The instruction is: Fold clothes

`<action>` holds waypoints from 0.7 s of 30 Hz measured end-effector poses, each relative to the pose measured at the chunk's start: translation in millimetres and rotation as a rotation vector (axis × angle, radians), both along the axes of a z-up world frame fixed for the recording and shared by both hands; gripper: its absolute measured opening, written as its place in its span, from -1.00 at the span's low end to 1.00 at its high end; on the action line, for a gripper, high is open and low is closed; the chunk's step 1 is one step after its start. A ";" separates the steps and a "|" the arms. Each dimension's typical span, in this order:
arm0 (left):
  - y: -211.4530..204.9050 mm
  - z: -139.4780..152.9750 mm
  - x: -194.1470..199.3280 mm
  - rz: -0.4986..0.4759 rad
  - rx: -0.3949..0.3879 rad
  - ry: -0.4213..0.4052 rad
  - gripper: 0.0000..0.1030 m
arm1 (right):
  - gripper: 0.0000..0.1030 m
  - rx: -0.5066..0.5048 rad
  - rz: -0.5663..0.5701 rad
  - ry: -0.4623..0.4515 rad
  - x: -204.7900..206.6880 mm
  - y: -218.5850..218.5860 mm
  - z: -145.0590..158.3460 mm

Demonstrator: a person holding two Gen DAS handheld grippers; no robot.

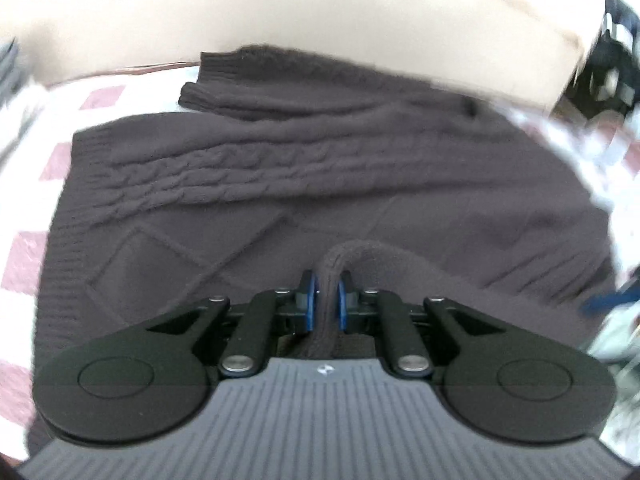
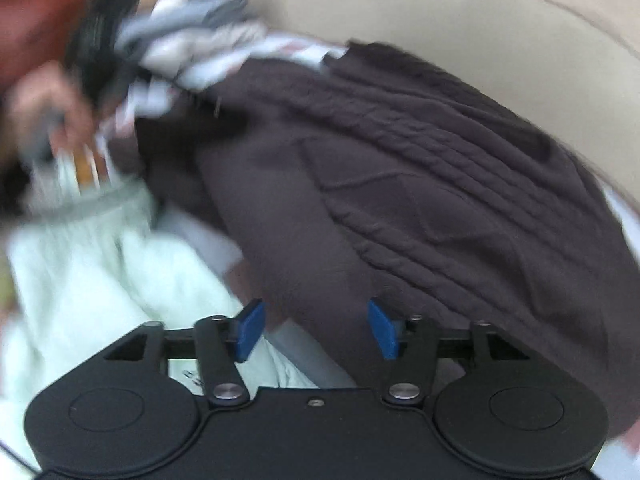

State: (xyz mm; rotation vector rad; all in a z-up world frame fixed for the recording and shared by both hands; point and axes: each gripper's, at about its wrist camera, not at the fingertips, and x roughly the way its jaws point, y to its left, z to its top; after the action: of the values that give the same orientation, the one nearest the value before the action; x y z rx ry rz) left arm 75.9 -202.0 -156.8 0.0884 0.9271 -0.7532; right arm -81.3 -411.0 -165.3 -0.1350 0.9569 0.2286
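- Pinching a bunched ridge of knit, the left gripper (image 1: 327, 300) has its fingers (image 1: 310, 304) clamped tight on the near edge of the dark brown sweater (image 1: 280, 184); the cloth rises between the blue pads and runs back into the tool.
- Landmark: the sweater. It lies spread over a pink-and-white checked cover (image 1: 100, 98), seemingly a bed or sofa, with a beige cushion (image 1: 320, 12) right behind its far edge.
- One sleeve (image 1: 248, 98) lies doubled across the sweater's far part, cuff toward its left end, which suggests the folding is partway along.
- The right gripper (image 2: 316, 330) hovers at the sweater's near right border with its fingers (image 2: 250, 330) wide apart, holding nothing; the brown edge sits just beyond them.
- Beside the sweater, in the right wrist view, lie a pale mint garment (image 2: 100, 280) and, farther off, a blurred heap of other clothes (image 2: 192, 40). A hand (image 2: 48, 120) shows near that heap, too smeared to read.
- Step in hand, as I judge it: a held edge being carried over the sweater's body to make a fold.
- Next move calls for the free fingers to close on the matching stretch of the same border, level with the left grip, so both sides travel together.
- Risk: thick knit sags and drags, so a one-sided pull could skew the fold.
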 end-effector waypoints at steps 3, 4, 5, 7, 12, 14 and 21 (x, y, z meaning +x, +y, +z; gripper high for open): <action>9.8 1.8 4.6 0.069 -0.041 0.033 -0.80 | 0.25 -0.230 0.089 -0.021 0.8 31.5 -12.9; 13.3 2.0 5.4 0.083 -0.062 0.056 -0.81 | 0.25 -0.302 0.112 -0.034 0.2 40.9 -16.1; 17.0 2.0 5.6 0.091 -0.089 0.090 -0.81 | 0.25 -0.325 0.109 -0.044 1.9 43.8 -17.1; 23.2 6.8 3.5 0.092 -0.160 0.143 -0.81 | 0.25 -0.351 0.097 -0.073 5.8 46.1 -18.8; 42.9 28.0 5.6 0.044 -0.543 0.397 -0.81 | -0.63 -0.406 0.185 -0.179 0.0 45.6 -14.8; 45.5 44.9 -0.4 0.018 -0.588 0.406 -0.81 | -0.76 -0.303 0.130 -0.215 -6.6 30.9 7.8; 46.3 72.9 -25.6 -0.072 -0.686 0.601 -0.81 | -0.77 -0.075 -0.093 -0.297 -33.8 -55.8 82.7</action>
State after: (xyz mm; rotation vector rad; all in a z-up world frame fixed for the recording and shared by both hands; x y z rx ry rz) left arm 50.3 -155.7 -83.8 -0.7459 1.1801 -1.1587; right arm -115.2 -466.8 -82.6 -0.1877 0.6744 0.0831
